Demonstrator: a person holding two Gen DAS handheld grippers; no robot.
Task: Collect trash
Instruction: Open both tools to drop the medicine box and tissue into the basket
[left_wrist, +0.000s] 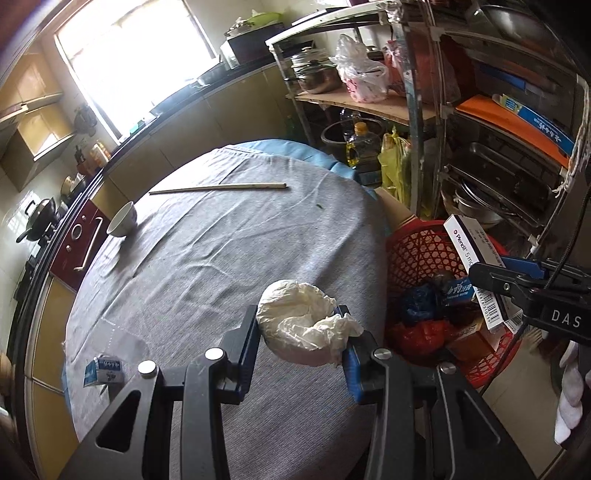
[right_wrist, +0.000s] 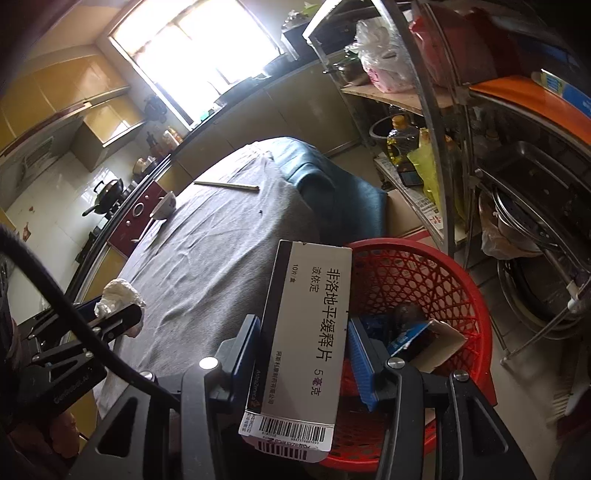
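Observation:
My left gripper (left_wrist: 301, 332) is shut on a crumpled white tissue wad (left_wrist: 295, 317), held above the near right part of the grey-clothed table (left_wrist: 207, 258). My right gripper (right_wrist: 303, 332) is shut on a white medicine box (right_wrist: 306, 317) with black print and a barcode, held over the rim of the red mesh basket (right_wrist: 424, 273). In the left wrist view the same medicine box (left_wrist: 469, 254) and right gripper (left_wrist: 491, 277) hang over the red basket (left_wrist: 413, 243), which holds dark bags, a blue packet and cardboard. The right wrist view shows the tissue (right_wrist: 118, 295) in the left gripper (right_wrist: 118, 314).
A small blue-and-white carton (left_wrist: 105, 373) lies near the table's left front. A white bowl (left_wrist: 123, 219) and chopsticks (left_wrist: 218, 188) sit at the far side. A metal rack (left_wrist: 498, 147) with pots and boxes stands behind the basket. A kitchen counter and stove run along the left.

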